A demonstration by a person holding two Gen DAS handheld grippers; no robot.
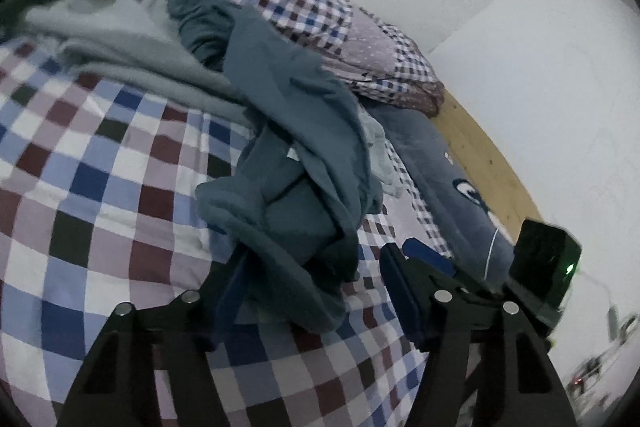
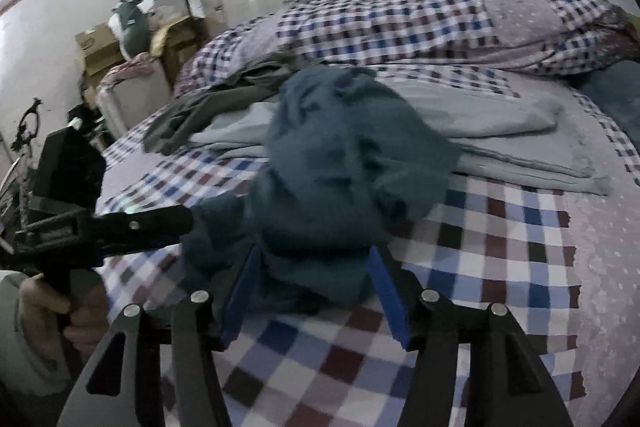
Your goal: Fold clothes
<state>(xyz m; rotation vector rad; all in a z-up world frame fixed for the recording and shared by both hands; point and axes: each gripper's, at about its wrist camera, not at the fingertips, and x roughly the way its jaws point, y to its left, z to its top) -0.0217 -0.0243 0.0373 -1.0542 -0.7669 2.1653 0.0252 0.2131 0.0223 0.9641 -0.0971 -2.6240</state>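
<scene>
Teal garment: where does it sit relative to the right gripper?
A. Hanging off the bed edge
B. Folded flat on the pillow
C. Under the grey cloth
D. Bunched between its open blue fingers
D: in the right wrist view the teal garment is crumpled on the checked bedsheet, its near end between the right gripper's spread fingers.

home bedroom; checked bedsheet (image 1: 100,187), pillow (image 2: 440,23), cardboard boxes (image 2: 96,45)

Both views were dimly lit, with a cool, bluish cast and no glare. The white wall (image 1: 500,27) was rendered brightest. Motion blur was seen on the checked bed cover (image 2: 500,247) and the teal garment (image 2: 340,155). Straight lines were bowed by fisheye distortion, and corners were vignetted black.
</scene>
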